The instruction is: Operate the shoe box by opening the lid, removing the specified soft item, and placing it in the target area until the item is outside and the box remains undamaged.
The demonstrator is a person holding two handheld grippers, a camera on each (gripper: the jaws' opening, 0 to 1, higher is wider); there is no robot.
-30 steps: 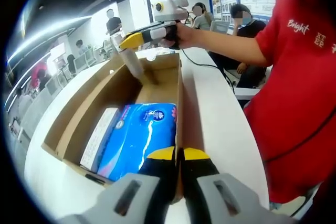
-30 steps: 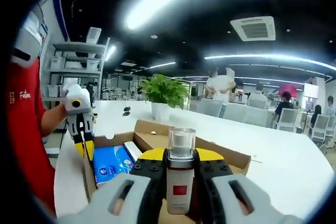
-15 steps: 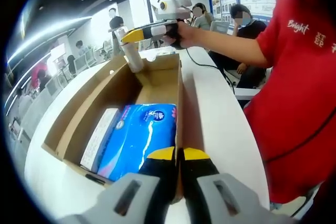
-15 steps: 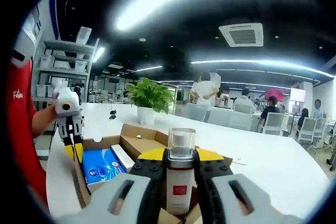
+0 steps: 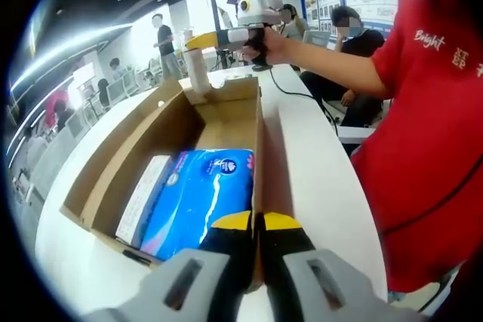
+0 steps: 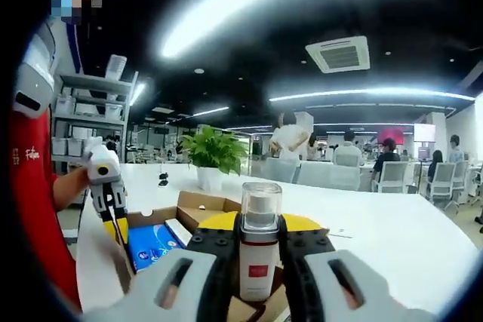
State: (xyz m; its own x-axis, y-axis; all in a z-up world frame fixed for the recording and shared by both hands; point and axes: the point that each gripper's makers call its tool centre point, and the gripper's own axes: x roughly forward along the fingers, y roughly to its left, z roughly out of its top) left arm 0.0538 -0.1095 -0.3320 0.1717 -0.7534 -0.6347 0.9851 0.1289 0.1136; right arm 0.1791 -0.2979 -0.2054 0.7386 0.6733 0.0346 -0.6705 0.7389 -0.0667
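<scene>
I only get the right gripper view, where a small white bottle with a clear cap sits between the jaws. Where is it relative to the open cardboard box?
Observer: In the left gripper view, the small white bottle hangs in the right gripper over the far end wall of the open brown cardboard box.
Operator: What is inside the box?
Observer: A soft blue plastic pack lies flat beside a flat white carton. The floor beyond them is bare.
Operator: And the other gripper?
Observer: The left gripper is shut on the box's side wall, with one yellow tip on each side.
</scene>
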